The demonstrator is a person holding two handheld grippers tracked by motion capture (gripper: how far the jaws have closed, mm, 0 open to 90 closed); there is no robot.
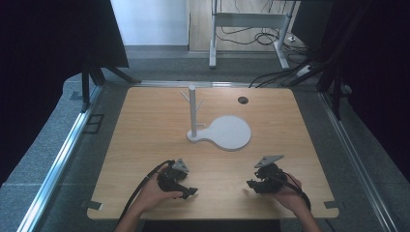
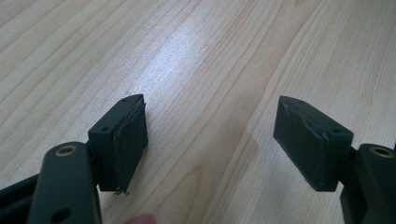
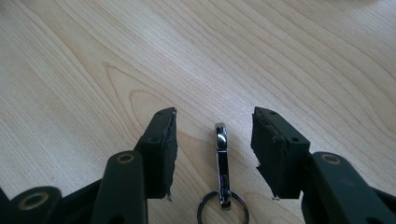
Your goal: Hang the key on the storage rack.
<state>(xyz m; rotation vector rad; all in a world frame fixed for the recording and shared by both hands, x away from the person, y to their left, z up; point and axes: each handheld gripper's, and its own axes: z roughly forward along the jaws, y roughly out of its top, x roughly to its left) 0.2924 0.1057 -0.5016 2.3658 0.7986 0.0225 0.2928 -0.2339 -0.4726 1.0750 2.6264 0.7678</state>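
A silver clip with a key ring (image 3: 222, 172) lies flat on the wooden table (image 1: 145, 140), straight between the two pads of my right gripper (image 3: 214, 149). That gripper (image 1: 251, 184) is open and low over the table at the front right, with the pads clear of the clip on both sides. My left gripper (image 2: 210, 140) is open wide over bare wood, with nothing between its pads; in the high view it (image 1: 189, 192) rests at the front left. A white stand (image 1: 193, 113) with short pegs rises from a round white base (image 1: 229, 133) at the table's middle.
A dark round hole (image 1: 242, 100) sits in the table's far right part. A metal desk frame (image 1: 246, 21) and cables (image 1: 270, 77) stand beyond the far edge. Dark curtains (image 1: 43, 43) flank both sides.
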